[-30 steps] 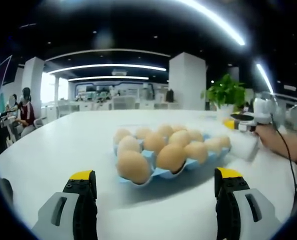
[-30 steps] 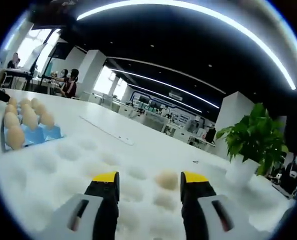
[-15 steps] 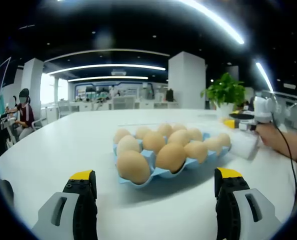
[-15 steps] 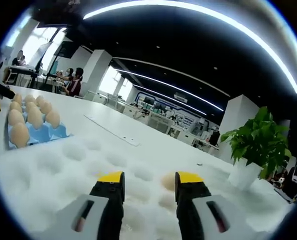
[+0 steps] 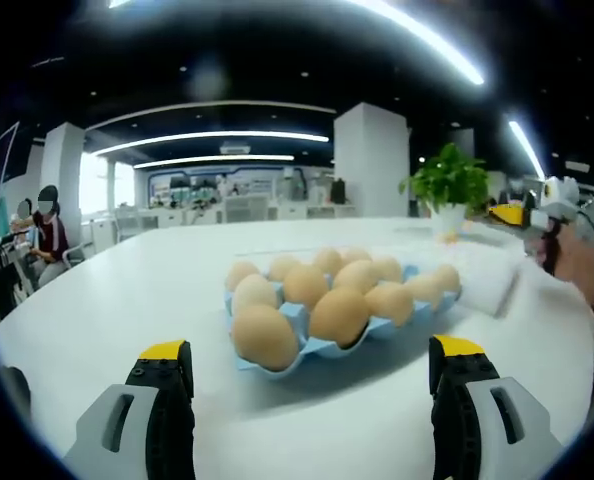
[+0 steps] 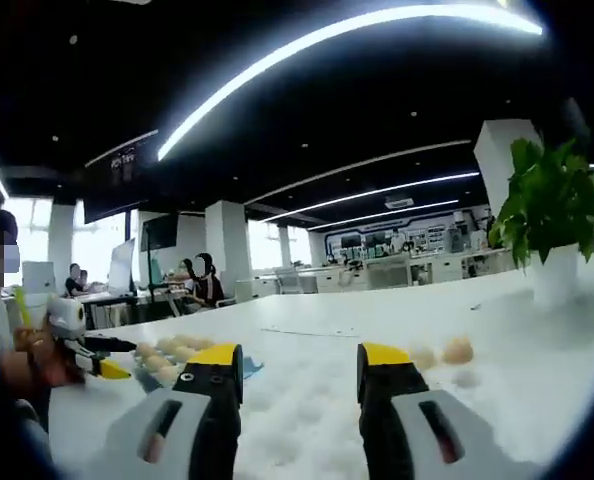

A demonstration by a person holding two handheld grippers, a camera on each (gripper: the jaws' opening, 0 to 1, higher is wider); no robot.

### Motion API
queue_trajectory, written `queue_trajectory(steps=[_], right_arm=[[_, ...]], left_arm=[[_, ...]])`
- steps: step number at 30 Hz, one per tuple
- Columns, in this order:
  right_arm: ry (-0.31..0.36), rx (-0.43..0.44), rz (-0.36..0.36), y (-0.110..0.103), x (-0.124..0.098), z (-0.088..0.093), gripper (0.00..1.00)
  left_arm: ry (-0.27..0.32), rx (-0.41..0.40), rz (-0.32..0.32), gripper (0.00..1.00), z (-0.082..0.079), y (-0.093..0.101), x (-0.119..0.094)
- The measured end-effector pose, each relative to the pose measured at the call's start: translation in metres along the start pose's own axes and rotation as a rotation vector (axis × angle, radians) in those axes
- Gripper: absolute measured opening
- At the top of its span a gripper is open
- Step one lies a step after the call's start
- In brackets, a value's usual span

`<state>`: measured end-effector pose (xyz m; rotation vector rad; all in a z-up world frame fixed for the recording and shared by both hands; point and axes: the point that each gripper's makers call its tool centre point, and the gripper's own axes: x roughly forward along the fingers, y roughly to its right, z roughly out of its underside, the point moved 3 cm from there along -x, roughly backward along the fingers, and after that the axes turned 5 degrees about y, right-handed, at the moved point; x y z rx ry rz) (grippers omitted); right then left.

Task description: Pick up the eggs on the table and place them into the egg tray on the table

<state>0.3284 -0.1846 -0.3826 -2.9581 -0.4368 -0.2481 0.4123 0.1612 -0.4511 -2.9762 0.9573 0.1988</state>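
Blue moulded egg tray (image 5: pixel 322 345) sits centre frame in the left gripper view, on the white table (image 5: pixel 127 290), filled with brown eggs (image 5: pixel 342 315) in most visible cups. The left gripper (image 5: pixel 312 385) hovers just short of the tray's near edge, jaws spread wide with nothing between them. At the right edge of this view, the other gripper shows small, near a potted plant (image 5: pixel 445 185).

In the right gripper view, the right gripper (image 6: pixel 297 375) is also empty, its jaws parted over a white dimpled sheet (image 6: pixel 307 425). Two loose eggs (image 6: pixel 442 352) lie on that sheet, right of centre, just past the right jaw. The blue tray (image 6: pixel 167 365) appears small at lower left, with the left gripper (image 6: pixel 87 345) beside it.

Judgement: step in hand is the approach to a loose egg by the right gripper. To do it well —
- swing right so the nearer egg lies between the jaws, not outside them;
- come in low and level, jaws straddling the egg's widest part;
- close slowly and stop at first contact; shell may crack under force;
- lift straight before travelling to the tray.

Free cups in the tray cannot be confirmed from here — check before carrying.
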Motion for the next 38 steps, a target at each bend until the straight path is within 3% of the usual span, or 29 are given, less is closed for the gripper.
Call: queue_trajectory(steps=[5, 10, 12, 15, 17, 20, 22, 25, 31, 35, 38], right_arm=[[0.027, 0.006, 0.008, -0.006, -0.03, 0.008, 0.48], [0.051, -0.168, -0.006, -0.01, -0.042, -0.003, 0.54], [0.059, -0.15, 0.011, -0.006, -0.042, 0.001, 0.58], [0.052, -0.052, 0.021, -0.004, -0.044, 0.014, 0.62], [0.021, -0.107, 0.055, 0.001, -0.044, 0.015, 0.62], [0.043, -0.11, 0.059, 0.002, -0.041, 0.012, 0.63], [-0.027, -0.104, 0.109, 0.014, -0.038, 0.022, 0.66], [-0.061, -0.067, 0.186, 0.031, -0.037, 0.029, 0.66], [-0.066, -0.052, 0.192, 0.035, -0.032, 0.033, 0.6], [-0.112, -0.131, 0.098, 0.017, -0.028, 0.04, 0.54], [-0.126, -0.141, 0.092, 0.014, -0.026, 0.042, 0.52]], left_arm=[[0.01, 0.022, 0.018, 1.0, -0.004, 0.006, 0.0], [0.024, 0.022, 0.048, 1.0, -0.006, 0.011, 0.001], [0.008, 0.024, 0.042, 1.0, -0.003, 0.01, 0.005], [-0.005, 0.018, 0.052, 1.0, -0.001, 0.011, 0.005], [0.011, 0.02, 0.052, 1.0, -0.003, 0.011, 0.002], [-0.001, 0.012, 0.049, 1.0, -0.001, 0.009, 0.005], [-0.016, 0.004, 0.059, 1.0, 0.002, 0.01, 0.006], [-0.013, 0.007, 0.058, 1.0, 0.001, 0.01, 0.006], [-0.024, -0.001, 0.05, 1.0, 0.002, 0.008, 0.008], [-0.023, -0.001, 0.048, 1.0, 0.002, 0.007, 0.008], [-0.024, 0.001, 0.046, 1.0, 0.002, 0.008, 0.008]])
